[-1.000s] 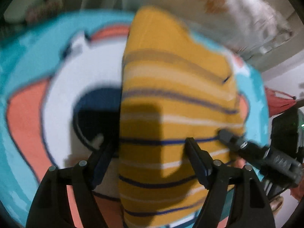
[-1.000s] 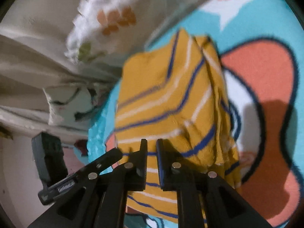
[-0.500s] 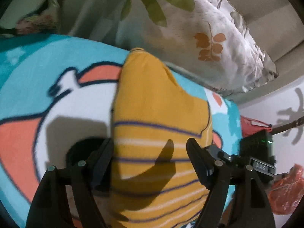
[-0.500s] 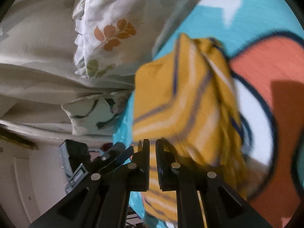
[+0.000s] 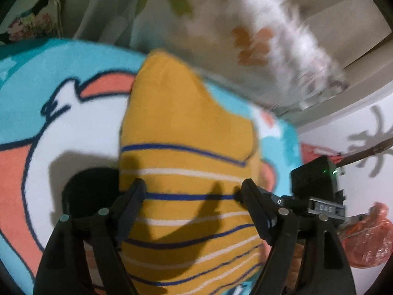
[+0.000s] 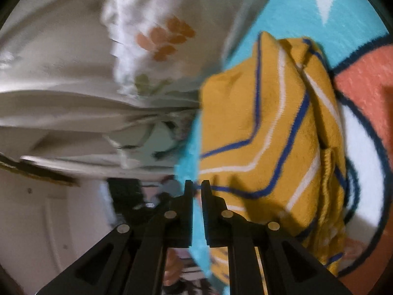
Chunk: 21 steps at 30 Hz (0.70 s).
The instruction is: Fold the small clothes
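Note:
A folded yellow garment point(image 5: 186, 135) with blue and white stripes lies on a turquoise cartoon blanket point(image 5: 73, 123). My left gripper point(image 5: 191, 191) hovers over its near half, open wide, one finger at each side edge and not pressing the cloth. In the right wrist view the same garment point(image 6: 270, 135) shows its stacked folds along the right side. My right gripper point(image 6: 195, 189) sits at the garment's lower left corner, jaws almost together with only a thin slit and no cloth in it.
A white pillow with leaf print point(image 5: 258, 36) lies just beyond the garment, also the pillow point(image 6: 159, 36) in the right view. The blanket's edge point(image 5: 292, 142) drops off at the right, with a red plastic bag point(image 5: 363, 241) below. More blanket point(image 6: 307, 7) stretches past the garment.
Both views have tilted up, showing more pillow. The right gripper has slid off the garment's top toward its corner edge. The garment lies where it was, and neither gripper's jaws changed.

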### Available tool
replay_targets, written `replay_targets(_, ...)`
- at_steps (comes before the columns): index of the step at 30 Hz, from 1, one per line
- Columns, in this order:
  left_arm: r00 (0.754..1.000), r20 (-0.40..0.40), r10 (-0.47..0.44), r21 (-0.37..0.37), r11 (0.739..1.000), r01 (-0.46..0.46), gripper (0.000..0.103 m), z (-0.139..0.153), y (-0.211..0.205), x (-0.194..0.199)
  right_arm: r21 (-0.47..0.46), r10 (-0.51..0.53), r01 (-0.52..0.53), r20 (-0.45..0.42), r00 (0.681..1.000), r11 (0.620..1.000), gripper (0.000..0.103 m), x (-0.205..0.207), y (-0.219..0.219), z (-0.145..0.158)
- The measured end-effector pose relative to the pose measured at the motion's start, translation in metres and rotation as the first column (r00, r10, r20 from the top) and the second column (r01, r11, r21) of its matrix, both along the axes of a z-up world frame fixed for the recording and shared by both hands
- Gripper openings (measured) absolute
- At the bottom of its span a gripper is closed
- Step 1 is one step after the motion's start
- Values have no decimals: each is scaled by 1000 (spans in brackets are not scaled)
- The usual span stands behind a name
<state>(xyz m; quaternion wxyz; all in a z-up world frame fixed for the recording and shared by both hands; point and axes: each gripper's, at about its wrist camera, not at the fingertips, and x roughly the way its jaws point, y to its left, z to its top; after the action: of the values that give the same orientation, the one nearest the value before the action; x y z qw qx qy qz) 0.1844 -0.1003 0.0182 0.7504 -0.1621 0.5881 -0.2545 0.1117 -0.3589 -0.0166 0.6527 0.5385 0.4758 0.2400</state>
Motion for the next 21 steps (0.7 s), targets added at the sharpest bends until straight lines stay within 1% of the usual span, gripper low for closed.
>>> replay_targets(1,1000,-10,-3,50,999,3,78,-6,-1,-1,-7,7,-8,-25,1000,1000,7,1,2,-8)
replay_targets(2,1000,-8,-14,104,994,15,78,-11,-4,-5,-2,22,-22,-34,999,1000,0,0,4,-13)
replay_targets(3,1000,-6,-28,135,990,29,79,-15,-5,-9,2,29,-29,-39,999,1000,0,-2,4,-16)
replay_targets(4,999,-13,-41,148,988,43,79,-19,-5,-15,2,31,-31,-38,999,1000,0,-4,4,-16)
replay_targets(5,999,-24,-45,144,988,48,79,-23,-3,-22,-4,39,-40,-37,999,999,0,-5,5,-16)
replay_targets(7,997,-64,-38,105,993,45,79,-31,3,-31,-24,68,-68,-39,997,997,0,-12,8,-16)
replay_targets(8,998,-51,-30,96,995,34,79,-31,7,-38,-30,79,-80,-40,996,996,0,-16,9,-17)
replay_targets(11,999,-47,-20,103,994,25,79,-31,12,-52,-49,104,-107,-49,993,993,0,-31,15,-21)
replay_targets(14,999,-53,-4,86,996,9,79,-31,20,-66,37,78,-76,-67,995,996,0,-55,8,-39)
replay_targets(15,999,-52,0,82,997,4,79,-31,23,-71,51,68,-64,-70,995,997,0,-63,5,-43)
replay_targets(17,999,-51,10,76,997,-6,79,-31,35,-85,49,55,-51,-86,995,998,0,-81,1,-51)
replay_targets(19,998,-57,11,80,997,-6,79,-31,42,-100,74,43,-36,-88,995,997,0,-96,-2,-55)
replay_targets(20,999,-51,4,95,995,1,79,-30,48,-111,71,36,-29,-93,995,997,0,-103,-4,-56)
replay_targets(21,999,-49,-3,106,994,8,79,-29,49,-117,45,35,-30,-104,994,999,0,-110,-7,-56)
